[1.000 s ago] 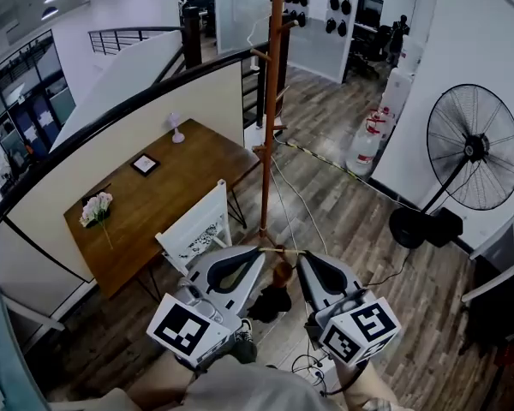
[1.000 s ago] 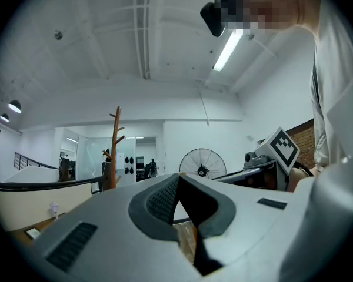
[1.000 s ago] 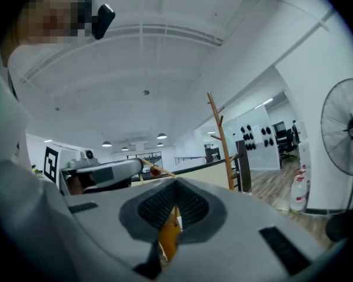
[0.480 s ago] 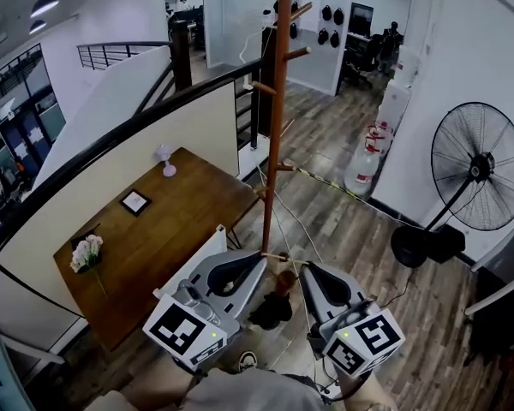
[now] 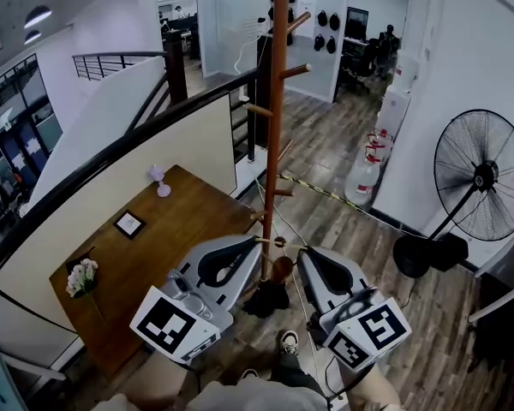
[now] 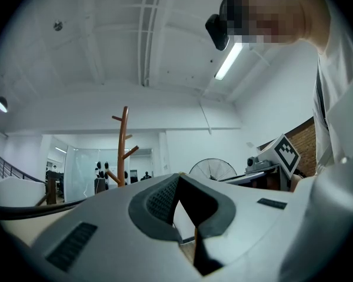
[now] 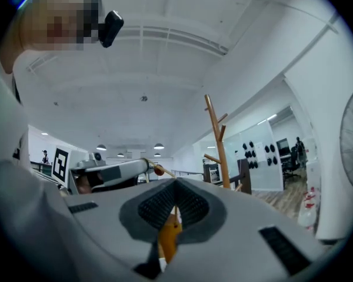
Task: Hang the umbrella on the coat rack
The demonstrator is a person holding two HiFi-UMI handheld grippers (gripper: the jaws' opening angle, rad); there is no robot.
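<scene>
The brown wooden coat rack (image 5: pixel 277 118) rises straight ahead, with pegs up its pole; it also shows in the left gripper view (image 6: pixel 125 145) and the right gripper view (image 7: pixel 217 140). A thin tan loop cord (image 5: pixel 272 241) is stretched between my two grippers right at the pole. Below it hang the umbrella's brown handle knob (image 5: pixel 281 268) and dark folded body (image 5: pixel 265 298). My left gripper (image 5: pixel 259 240) is shut on one end of the cord, and my right gripper (image 5: pixel 304 251) is shut on the other end (image 7: pixel 167 237). The knob (image 7: pixel 158 170) shows beside the left gripper.
A wooden table (image 5: pixel 180 229) at the left carries flowers (image 5: pixel 81 276), a picture frame (image 5: pixel 129 224) and a small lamp (image 5: pixel 158 178). A black railing (image 5: pixel 111 157) runs behind it. A standing fan (image 5: pixel 484 187) and water bottles (image 5: pixel 368 157) stand at the right. My shoe (image 5: pixel 289 342) is on the wood floor.
Both grippers with the umbrella have come closer to the rack and risen; the pole now stands right behind the stretched cord. The white chair has gone out of sight.
</scene>
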